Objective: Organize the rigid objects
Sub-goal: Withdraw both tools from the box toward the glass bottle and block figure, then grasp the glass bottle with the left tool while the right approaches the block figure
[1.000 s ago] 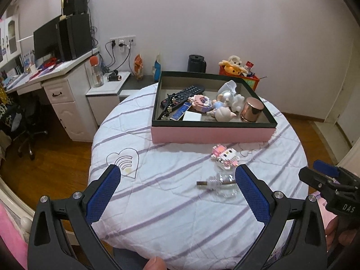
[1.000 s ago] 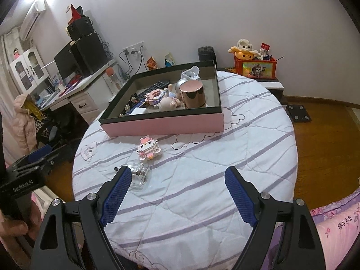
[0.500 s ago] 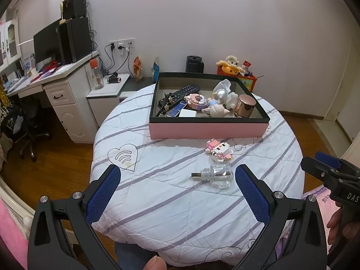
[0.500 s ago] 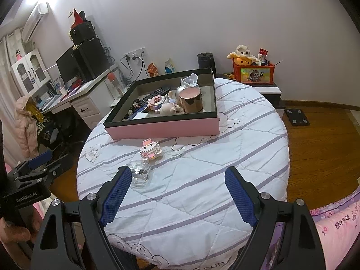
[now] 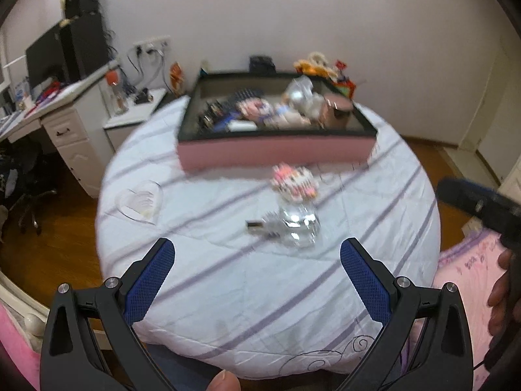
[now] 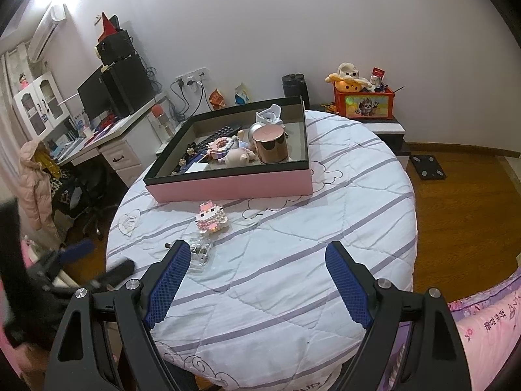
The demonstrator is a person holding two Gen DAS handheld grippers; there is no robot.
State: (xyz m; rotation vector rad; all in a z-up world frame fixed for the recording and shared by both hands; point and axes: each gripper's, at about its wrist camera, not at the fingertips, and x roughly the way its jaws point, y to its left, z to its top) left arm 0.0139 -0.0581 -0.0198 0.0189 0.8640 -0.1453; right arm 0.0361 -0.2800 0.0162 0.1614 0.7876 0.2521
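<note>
Glass bottle point(image 5: 291, 224) lies on its side, neck leftward, just ahead of left gripper point(image 5: 257, 268). Both grippers' jaws wide open, empty; right gripper point(image 6: 257, 268) alongside.

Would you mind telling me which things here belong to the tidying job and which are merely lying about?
Part of the job:
- pink box, partly filled
- pink block figure, loose on the table
- clear glass bottle, lying loose beside it
- left gripper and right gripper, both open and empty

Just lying about:
- orange toy box
- black monitor
- desk
</note>
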